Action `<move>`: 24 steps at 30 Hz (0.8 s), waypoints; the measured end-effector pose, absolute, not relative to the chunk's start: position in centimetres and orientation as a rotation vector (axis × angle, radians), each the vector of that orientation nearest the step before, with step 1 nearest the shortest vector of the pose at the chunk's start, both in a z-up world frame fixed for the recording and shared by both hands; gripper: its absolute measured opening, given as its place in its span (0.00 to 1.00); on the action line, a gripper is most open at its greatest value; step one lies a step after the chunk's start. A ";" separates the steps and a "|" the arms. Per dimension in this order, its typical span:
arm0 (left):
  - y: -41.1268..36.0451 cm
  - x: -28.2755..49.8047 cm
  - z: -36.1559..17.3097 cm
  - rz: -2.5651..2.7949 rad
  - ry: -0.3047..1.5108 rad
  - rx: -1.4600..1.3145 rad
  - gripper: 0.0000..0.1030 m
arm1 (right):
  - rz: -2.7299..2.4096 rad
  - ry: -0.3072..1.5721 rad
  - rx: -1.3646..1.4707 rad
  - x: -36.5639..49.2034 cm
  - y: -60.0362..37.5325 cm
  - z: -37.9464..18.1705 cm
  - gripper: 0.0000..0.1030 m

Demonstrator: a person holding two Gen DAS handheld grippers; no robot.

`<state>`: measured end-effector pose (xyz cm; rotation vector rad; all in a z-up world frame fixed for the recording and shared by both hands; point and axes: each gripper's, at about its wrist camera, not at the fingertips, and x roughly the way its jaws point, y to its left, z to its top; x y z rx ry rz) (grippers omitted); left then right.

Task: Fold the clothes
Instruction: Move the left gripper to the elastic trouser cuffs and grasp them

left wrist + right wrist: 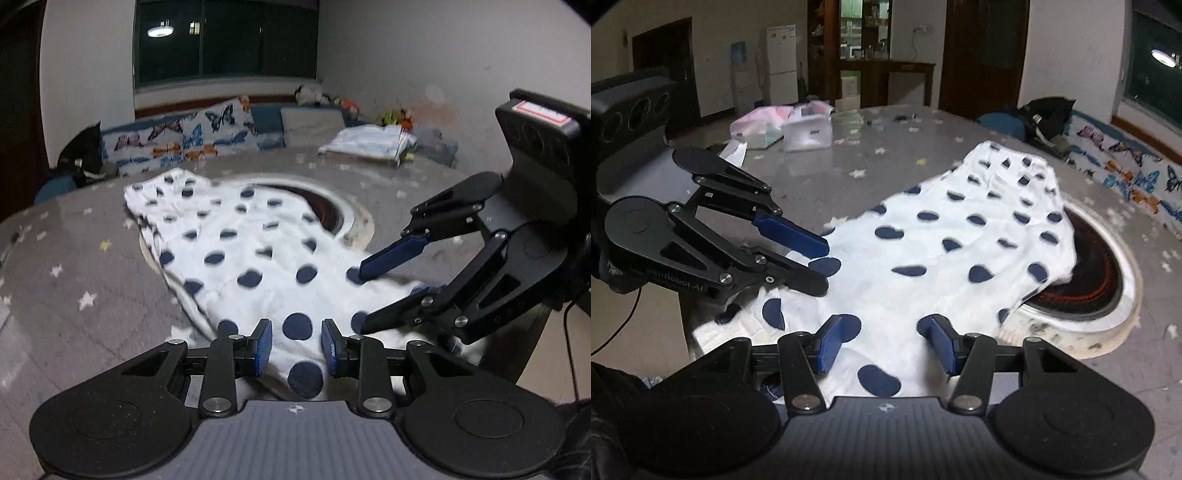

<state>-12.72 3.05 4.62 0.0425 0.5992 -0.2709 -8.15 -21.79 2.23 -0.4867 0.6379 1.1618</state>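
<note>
The garment (pixel 258 254) lies spread on the table (pixel 74 266), its far part covering part of a round burner (pixel 1100 273) set into the tabletop. Both grippers sit at the garment's near edge, the left gripper (pixel 296 345) just left of the right gripper (pixel 882 341). A folded pile (pixel 369 146) lies far back on the table. Cushions (pixel 177 138) line a bench behind it. Boxes (pixel 807 134) sit at the table's other end.
</note>
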 end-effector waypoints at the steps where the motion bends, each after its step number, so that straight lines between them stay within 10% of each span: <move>1: 3.1 -12.7 4.8 -0.273 0.590 0.040 0.30 | 1.163 0.639 -0.483 -8.2 -21.9 2.3 0.52; 24: 3.6 -16.5 7.0 -0.276 0.754 -0.234 0.52 | 1.117 0.648 -0.434 -9.5 -26.5 4.3 0.56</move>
